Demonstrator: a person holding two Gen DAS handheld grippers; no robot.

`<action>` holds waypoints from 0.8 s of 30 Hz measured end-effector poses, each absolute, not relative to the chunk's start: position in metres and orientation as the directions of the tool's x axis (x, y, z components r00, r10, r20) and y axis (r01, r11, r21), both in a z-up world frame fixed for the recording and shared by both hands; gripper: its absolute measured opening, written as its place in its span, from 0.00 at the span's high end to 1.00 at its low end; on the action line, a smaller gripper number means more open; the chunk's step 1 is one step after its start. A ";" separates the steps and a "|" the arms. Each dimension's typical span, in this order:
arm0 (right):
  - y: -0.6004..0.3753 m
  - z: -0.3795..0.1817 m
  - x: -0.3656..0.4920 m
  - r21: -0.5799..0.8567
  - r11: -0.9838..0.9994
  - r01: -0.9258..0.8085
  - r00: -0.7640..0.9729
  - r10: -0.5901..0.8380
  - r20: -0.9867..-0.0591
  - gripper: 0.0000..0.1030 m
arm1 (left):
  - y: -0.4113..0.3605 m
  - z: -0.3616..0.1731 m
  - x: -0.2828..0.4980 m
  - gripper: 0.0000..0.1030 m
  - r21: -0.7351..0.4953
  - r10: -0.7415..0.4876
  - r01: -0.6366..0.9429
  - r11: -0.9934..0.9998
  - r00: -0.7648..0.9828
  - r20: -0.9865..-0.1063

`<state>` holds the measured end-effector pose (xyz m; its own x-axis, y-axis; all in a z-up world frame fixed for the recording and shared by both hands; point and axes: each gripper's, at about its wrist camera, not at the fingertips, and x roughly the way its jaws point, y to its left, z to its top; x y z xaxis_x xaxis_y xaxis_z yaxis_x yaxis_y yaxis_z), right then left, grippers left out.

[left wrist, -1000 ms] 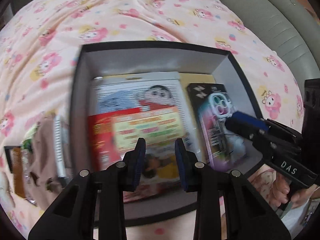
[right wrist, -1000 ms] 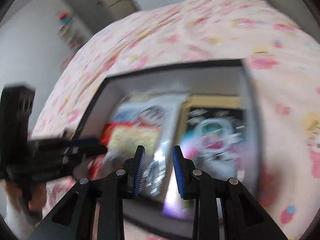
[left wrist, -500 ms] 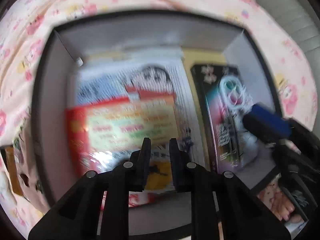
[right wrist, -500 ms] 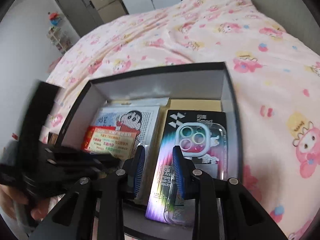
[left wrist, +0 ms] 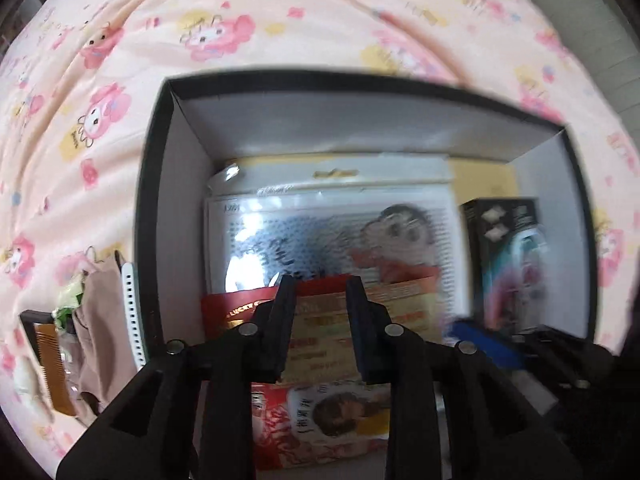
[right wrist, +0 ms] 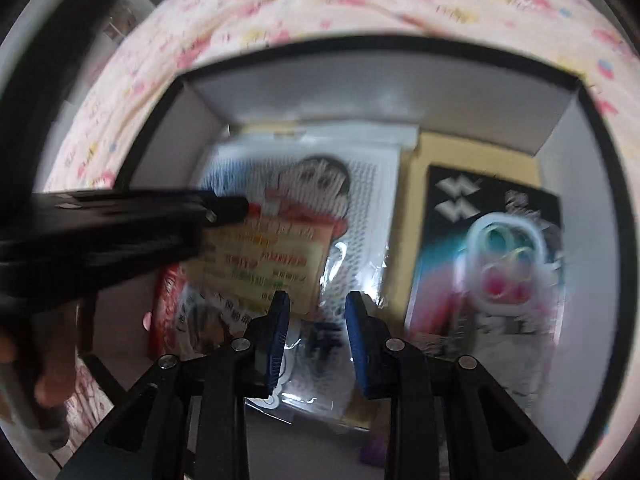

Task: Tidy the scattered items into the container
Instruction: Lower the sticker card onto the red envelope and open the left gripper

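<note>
A black box (left wrist: pixel 152 200) (right wrist: pixel 600 160) with white inner walls sits on a pink patterned bedspread. Inside lie a clear cartoon-print packet (left wrist: pixel 340 232) (right wrist: pixel 320 176), a red and yellow packet (left wrist: pixel 400 308) (right wrist: pixel 260 260) on top of it, and a black phone-case pack (left wrist: pixel 508 248) (right wrist: pixel 492 248) at the right. My left gripper (left wrist: pixel 320 284) (right wrist: pixel 224 210) points down over the red and yellow packet, its jaws opening with nothing between them. My right gripper (right wrist: pixel 316 300) (left wrist: pixel 480 336) hangs open over the clear packet, holding nothing.
Left of the box on the bedspread lie a brown comb (left wrist: pixel 52 360), a white toothed comb (left wrist: pixel 130 312), a beige cloth (left wrist: pixel 100 320) and a green scrap (left wrist: pixel 68 296). A person's hand (right wrist: pixel 52 380) holds the left gripper. Grey padding borders the bed's far right.
Both grippers have sunk closer to the box's contents. The left jaws narrowed, then widened again. The right gripper has moved leftward, from the phone-case pack to the clear packet.
</note>
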<state>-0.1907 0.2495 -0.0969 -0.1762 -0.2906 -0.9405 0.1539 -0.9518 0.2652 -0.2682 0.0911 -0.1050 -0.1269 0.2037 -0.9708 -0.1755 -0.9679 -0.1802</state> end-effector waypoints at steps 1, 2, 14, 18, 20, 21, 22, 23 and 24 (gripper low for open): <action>0.246 -0.096 -0.192 0.266 -0.951 0.158 -0.170 -0.291 -0.941 0.74 | 0.092 -0.099 -0.266 0.73 -0.195 0.224 -0.190 -0.962 -0.145 -0.964; 0.243 -0.095 -0.193 0.277 -0.948 0.157 -0.159 -0.301 -0.940 0.74 | 0.092 -0.097 -0.266 0.73 -0.206 0.238 -0.196 -0.959 -0.152 -0.959; 0.271 -0.062 -0.166 0.239 -0.964 0.115 -0.305 -0.263 -0.915 0.74 | 0.089 -0.104 -0.253 0.72 -0.464 0.491 -0.245 -0.851 -0.057 -0.869; 0.290 -0.048 -0.145 0.232 -0.970 0.077 -0.385 -0.244 -0.890 0.74 | 0.098 -0.108 -0.238 0.72 -0.591 0.606 -0.254 -0.766 0.023 -0.795; 0.298 -0.037 -0.140 0.201 -0.978 0.049 -0.435 -0.202 -0.878 0.74 | 0.105 -0.112 -0.233 0.72 -0.654 0.659 -0.220 -0.724 0.059 -0.749; 0.300 -0.033 -0.138 0.190 -0.981 0.042 -0.450 -0.188 -0.873 0.74 | 0.109 -0.115 -0.231 0.72 -0.647 0.649 -0.206 -0.734 0.070 -0.758; 0.301 -0.032 -0.137 0.189 -0.981 0.038 -0.463 -0.185 -0.867 0.74 | 0.115 -0.120 -0.228 0.72 -0.611 0.611 -0.201 -0.765 0.070 -0.788; 0.300 -0.033 -0.137 0.196 -0.980 0.041 -0.457 -0.193 -0.868 0.74 | 0.120 -0.124 -0.226 0.72 -0.561 0.561 -0.203 -0.802 0.066 -0.825; 0.302 -0.032 -0.136 0.206 -0.977 0.049 -0.445 -0.206 -0.871 0.74 | 0.122 -0.127 -0.224 0.76 -0.505 0.504 -0.200 -0.840 0.059 -0.862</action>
